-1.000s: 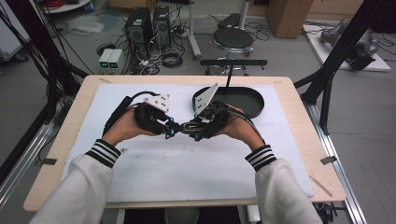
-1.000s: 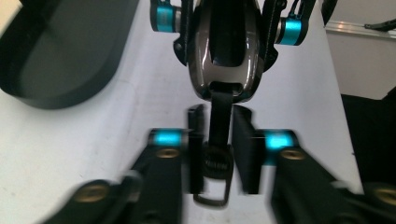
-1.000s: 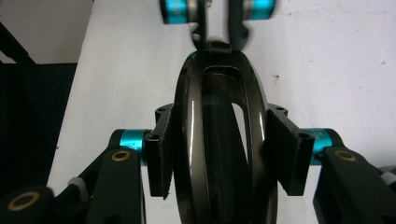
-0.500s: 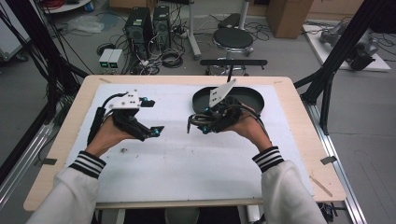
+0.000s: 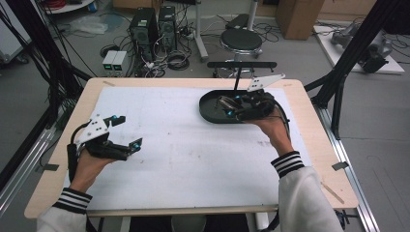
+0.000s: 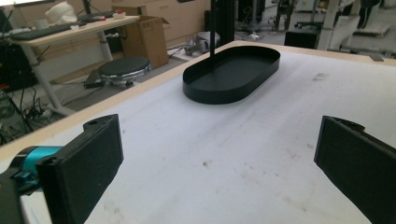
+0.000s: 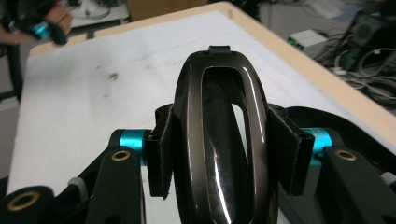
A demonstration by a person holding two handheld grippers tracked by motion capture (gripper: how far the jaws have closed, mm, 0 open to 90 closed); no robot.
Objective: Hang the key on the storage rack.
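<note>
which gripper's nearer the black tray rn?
Right. The right gripper is over the black tray, holding a glossy dark object; the left gripper is far off, jaws open.

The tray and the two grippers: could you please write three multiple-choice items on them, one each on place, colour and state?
1. Where is the tray on the table?
A. far right part
B. near left corner
C. near edge, middle

2. What colour is the tray?
A. white
B. black
C. red

3. What is the left gripper doing?
A. clamping the tray
B. holding a cup
C. open, holding nothing

Answers:
1 A, since the high view shows it at the far right, by the right gripper.
2 B, as the left gripper view shows it black.
3 C, because its jaws stand wide apart over bare table.
</note>
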